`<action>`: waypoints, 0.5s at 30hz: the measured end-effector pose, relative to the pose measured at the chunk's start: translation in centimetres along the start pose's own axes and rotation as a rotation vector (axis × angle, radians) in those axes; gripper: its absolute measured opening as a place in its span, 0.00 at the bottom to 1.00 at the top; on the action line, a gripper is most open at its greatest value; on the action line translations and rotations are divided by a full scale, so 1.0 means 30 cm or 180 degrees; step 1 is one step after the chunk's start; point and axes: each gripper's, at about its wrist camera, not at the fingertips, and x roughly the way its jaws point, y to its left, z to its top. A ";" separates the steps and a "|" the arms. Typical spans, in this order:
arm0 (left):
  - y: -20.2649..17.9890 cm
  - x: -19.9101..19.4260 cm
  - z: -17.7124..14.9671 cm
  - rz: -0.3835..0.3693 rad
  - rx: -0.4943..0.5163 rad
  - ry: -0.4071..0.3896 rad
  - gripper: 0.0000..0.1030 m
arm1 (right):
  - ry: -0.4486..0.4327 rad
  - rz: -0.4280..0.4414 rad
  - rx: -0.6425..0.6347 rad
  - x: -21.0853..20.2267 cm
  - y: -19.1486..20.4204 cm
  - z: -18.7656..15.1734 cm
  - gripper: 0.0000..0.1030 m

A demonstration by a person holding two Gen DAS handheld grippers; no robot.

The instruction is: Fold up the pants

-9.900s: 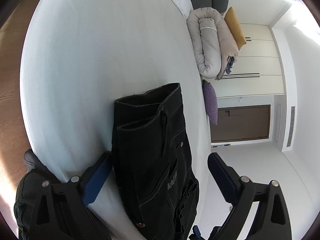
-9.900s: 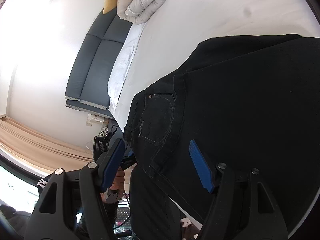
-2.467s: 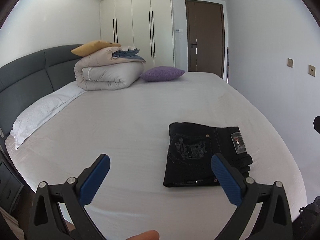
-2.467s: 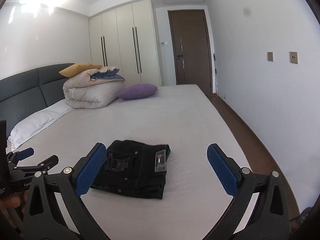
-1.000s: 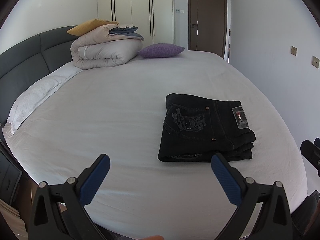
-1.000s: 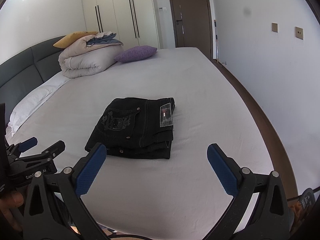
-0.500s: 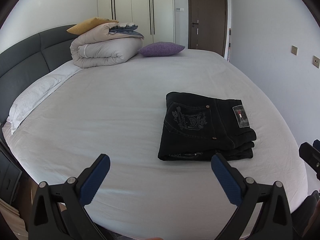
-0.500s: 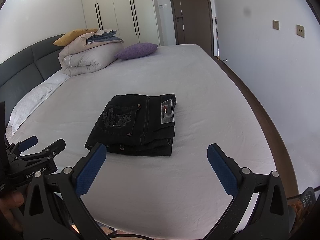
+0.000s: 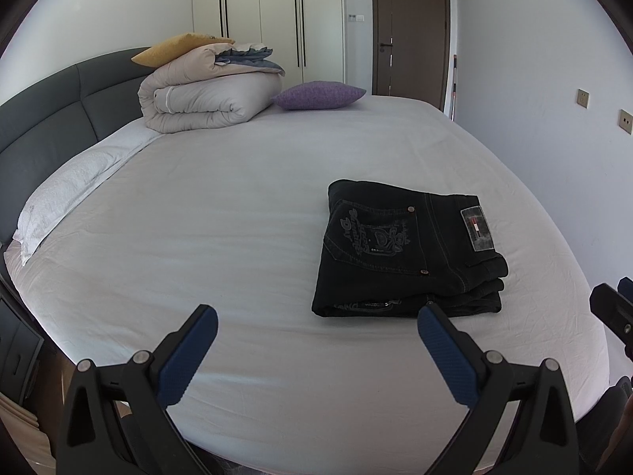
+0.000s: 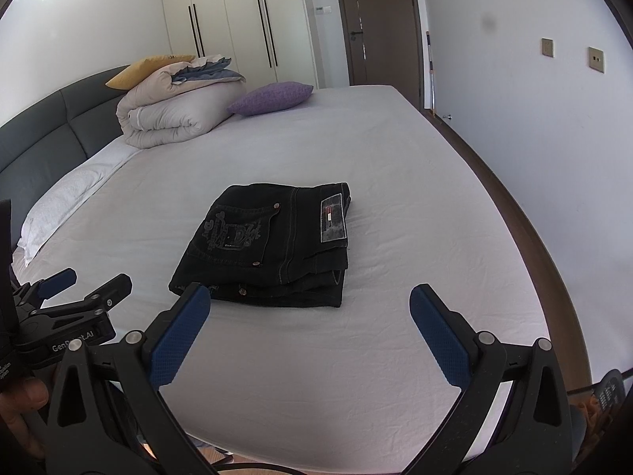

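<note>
Black pants lie folded into a compact stack on the white bed, back pocket and waist label facing up. My left gripper hovers open over the bed's near edge, short of the stack, with nothing between its blue pads. My right gripper is also open and empty, held just in front of the stack. In the right wrist view the left gripper shows at the lower left, held by a hand.
A rolled beige duvet with a mustard pillow and a purple cushion sits by the grey headboard. A white pillow lies at the left. Wardrobe doors, a brown door and wood floor lie beyond.
Both grippers let go of the pants and drew back from the bed. In the last second the views barely shift; the folded stack lies still.
</note>
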 end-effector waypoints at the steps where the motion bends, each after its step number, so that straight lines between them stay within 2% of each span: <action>1: 0.000 -0.001 -0.001 0.0002 0.0001 -0.0002 1.00 | 0.0004 0.0004 -0.0001 0.003 0.000 -0.001 1.00; 15: 0.002 -0.006 -0.008 -0.0003 -0.0001 0.0013 1.00 | 0.0027 0.0030 -0.0003 0.026 0.007 -0.003 1.00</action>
